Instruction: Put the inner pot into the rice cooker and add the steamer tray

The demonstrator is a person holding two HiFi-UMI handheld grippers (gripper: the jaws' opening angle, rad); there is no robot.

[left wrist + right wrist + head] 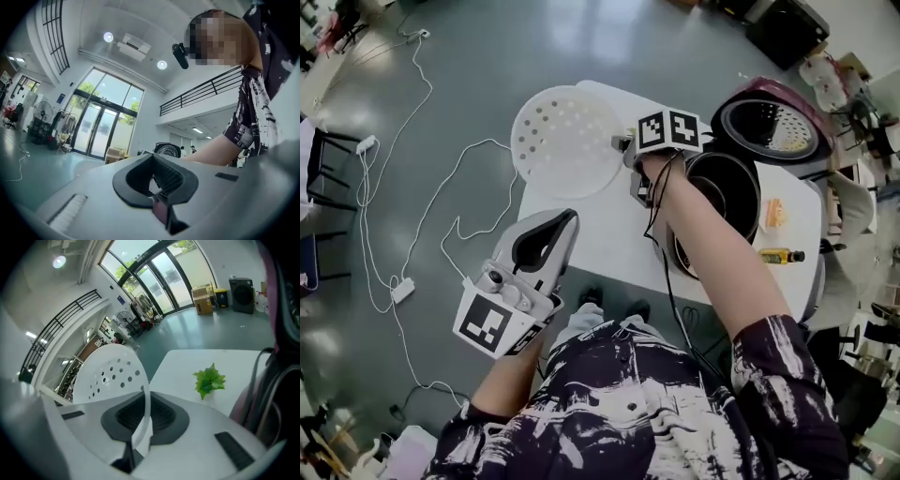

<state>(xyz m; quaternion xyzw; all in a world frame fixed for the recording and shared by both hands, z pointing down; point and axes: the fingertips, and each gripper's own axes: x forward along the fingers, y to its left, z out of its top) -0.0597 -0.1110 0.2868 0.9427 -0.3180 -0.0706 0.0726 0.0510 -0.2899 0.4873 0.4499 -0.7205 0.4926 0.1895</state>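
The white perforated steamer tray (567,141) hangs tilted above the left end of the white table (600,234). My right gripper (625,150) is shut on its right rim. In the right gripper view the tray (105,376) stands on edge, its thin rim pinched between the pads (140,427). The rice cooker (769,127) stands at the table's right with its lid up. The dark inner pot (727,192) sits in its body, partly hidden by my right arm. My left gripper (565,221) floats level off the table's near left corner, jaws together and empty (161,206).
An orange packet (775,214) and a yellow bottle (781,255) lie right of the cooker. A small green plant (210,379) sits on the table beyond the tray. White cables (441,206) trail over the grey floor to the left. Chairs stand at the room's edges.
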